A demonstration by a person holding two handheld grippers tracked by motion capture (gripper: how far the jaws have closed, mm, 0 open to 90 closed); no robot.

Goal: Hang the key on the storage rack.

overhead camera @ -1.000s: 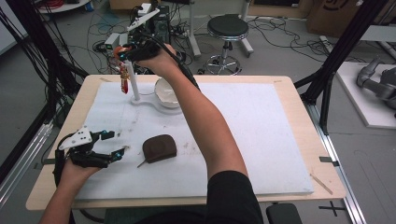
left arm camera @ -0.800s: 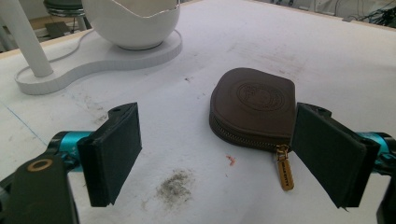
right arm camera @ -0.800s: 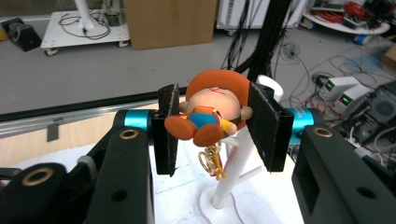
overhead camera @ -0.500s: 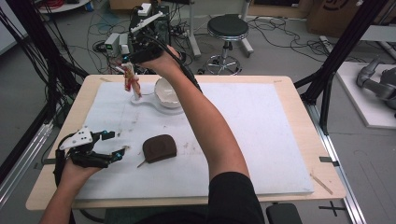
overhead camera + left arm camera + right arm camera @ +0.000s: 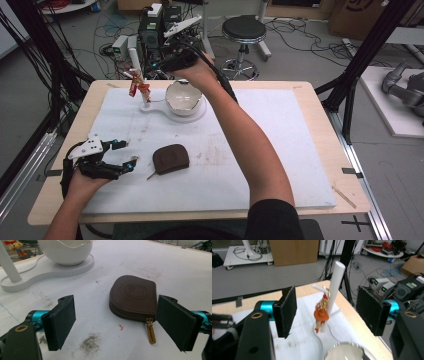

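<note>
The table (image 5: 320, 150) carries a white mat, and at the mat's far left stands a white stand (image 5: 150, 106) with a flat base, an upright post and a bowl (image 5: 183, 97) seated on the base. A small red and yellow toy charm (image 5: 136, 88) hangs on a peg of the post, just beside the bowl; in the right gripper view it dangles against the post (image 5: 334, 290), between the two black pads but apart from both.

The right hand-held gripper (image 5: 172, 64) is held above the bowl at the far edge of the table. Its jaws have just been opening and now stand released, with the charm (image 5: 321, 315) free between them.

Nearer the person, a brown zip pouch (image 5: 170, 157) lies flat on the mat, its brass zip pull (image 5: 150, 331) pointing toward the left hand-held gripper (image 5: 127, 155). That gripper rests low over the mat at the near left, jaws spread wide and holding nothing, the pouch (image 5: 133, 297) just ahead of its pads.
</note>
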